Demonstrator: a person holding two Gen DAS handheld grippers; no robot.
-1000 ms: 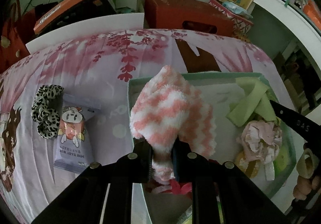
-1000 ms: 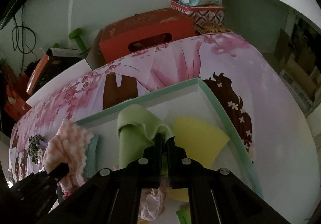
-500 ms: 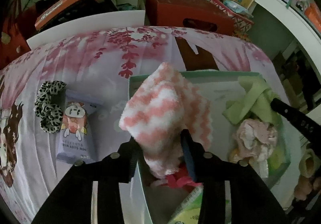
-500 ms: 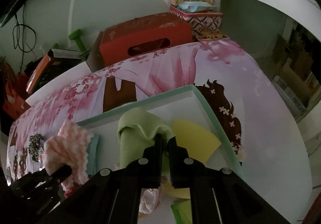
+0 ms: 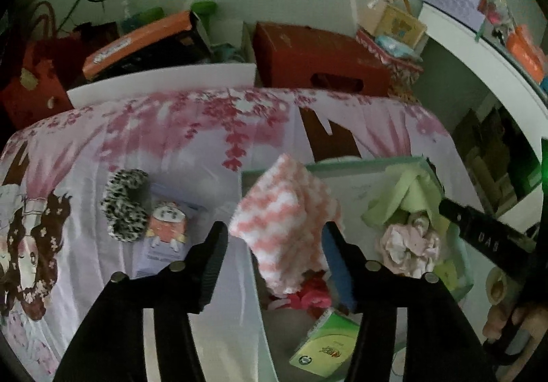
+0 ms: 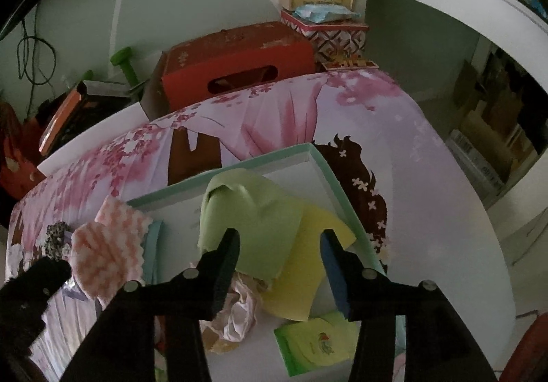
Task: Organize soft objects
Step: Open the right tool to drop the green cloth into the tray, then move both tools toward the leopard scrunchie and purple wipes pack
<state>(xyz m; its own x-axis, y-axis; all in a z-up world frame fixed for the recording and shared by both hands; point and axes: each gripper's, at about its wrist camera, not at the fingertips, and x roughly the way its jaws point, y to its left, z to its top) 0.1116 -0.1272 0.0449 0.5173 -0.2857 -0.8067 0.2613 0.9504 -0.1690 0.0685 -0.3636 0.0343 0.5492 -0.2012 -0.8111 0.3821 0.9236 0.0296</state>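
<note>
The pink striped cloth point(image 5: 284, 210), light and floppy, sagged over the tray point(image 5: 342, 164) rim between both tongs' parted jaws.

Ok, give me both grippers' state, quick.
Left gripper: open, pink-and-white fuzzy cloth between its fingers, not clamped.
Right gripper: open, green cloth released beneath it.

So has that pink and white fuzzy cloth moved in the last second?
Yes. The left tongs let it go, and the pink and white cloth has sagged toward the near corner of the green tray, over its left rim.
</note>
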